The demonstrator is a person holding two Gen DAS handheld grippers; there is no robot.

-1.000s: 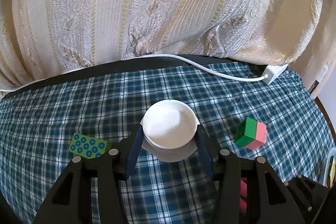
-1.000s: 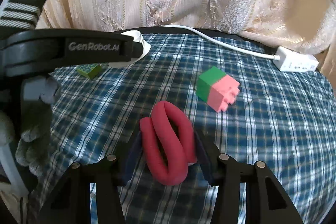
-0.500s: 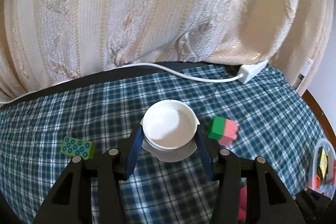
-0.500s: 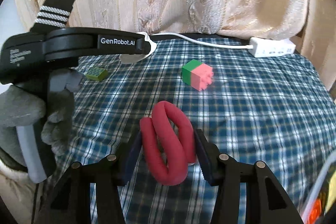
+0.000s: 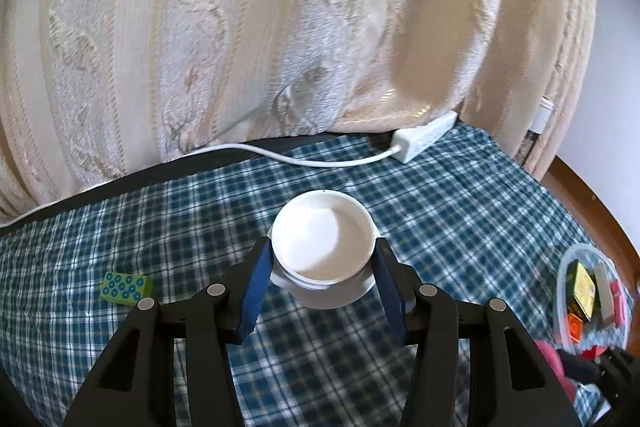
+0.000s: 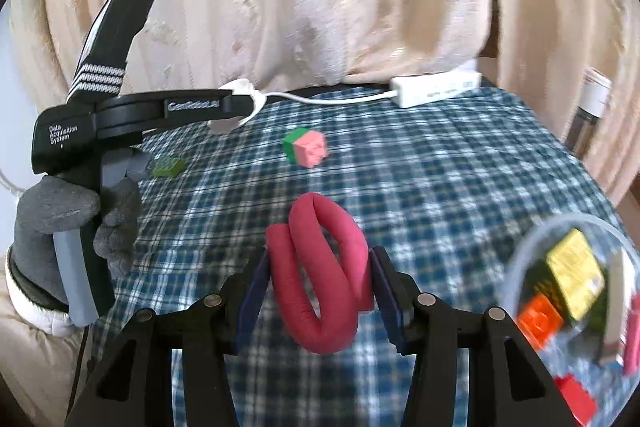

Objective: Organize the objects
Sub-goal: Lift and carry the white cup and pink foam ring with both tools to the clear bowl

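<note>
Cream patterned curtains (image 5: 280, 27) hang behind a blue plaid-covered table (image 5: 460, 195).

a blue checked cloth (image 5: 460, 211) covers the table under and ahead of the gripper. far ahead hangs a cream curtain (image 5: 280, 27). a white power strip (image 5: 424, 141) lies at its foot, ahead and right, with a white cord (image 5: 288, 157) going left.

open: checked cloth (image 6: 440, 187) mid-counter | blocks: green-pink block (image 6: 306, 147), green brick (image 5: 126, 287) left | far edge: power strip (image 6: 438, 87), cable | right: filled tub (image 6: 568, 291)
</note>
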